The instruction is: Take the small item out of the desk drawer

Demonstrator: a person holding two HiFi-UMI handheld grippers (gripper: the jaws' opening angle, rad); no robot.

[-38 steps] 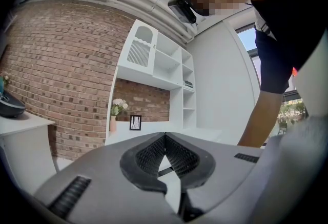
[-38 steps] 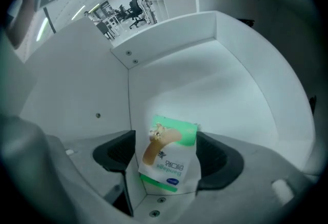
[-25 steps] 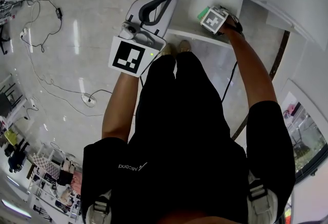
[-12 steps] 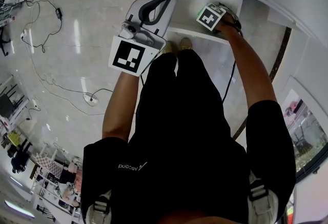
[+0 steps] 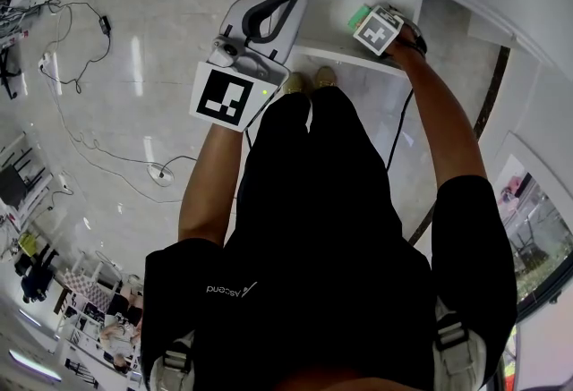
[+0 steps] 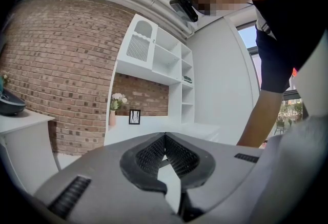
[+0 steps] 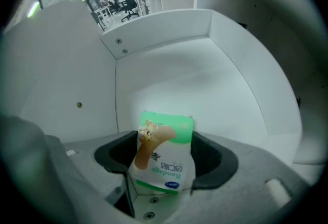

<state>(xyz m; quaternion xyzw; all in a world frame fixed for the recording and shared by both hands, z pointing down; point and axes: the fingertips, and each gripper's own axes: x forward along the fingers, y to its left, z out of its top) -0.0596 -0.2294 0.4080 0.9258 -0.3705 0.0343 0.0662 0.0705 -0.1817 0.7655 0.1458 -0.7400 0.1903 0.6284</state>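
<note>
Here come the right gripper's jaws. A moment ago they were spread as wide as they go, and now they're closing in, the black pads meeting both sides of the bandage box. The green-and-white box stands between them, its printed face to the camera. It hasn't left the drawer yet: the white walls and floor are all around it, and from the head view the gripper has only jiggled in place over the drawer's near corner. So by my read this is the grab itself. If the pinch holds on that light cardboard, the lift out comes next. Over on the other side, the left gripper stays out of it, tips pressed together on nothing, pointed off at the brick wall and shelves.
</note>
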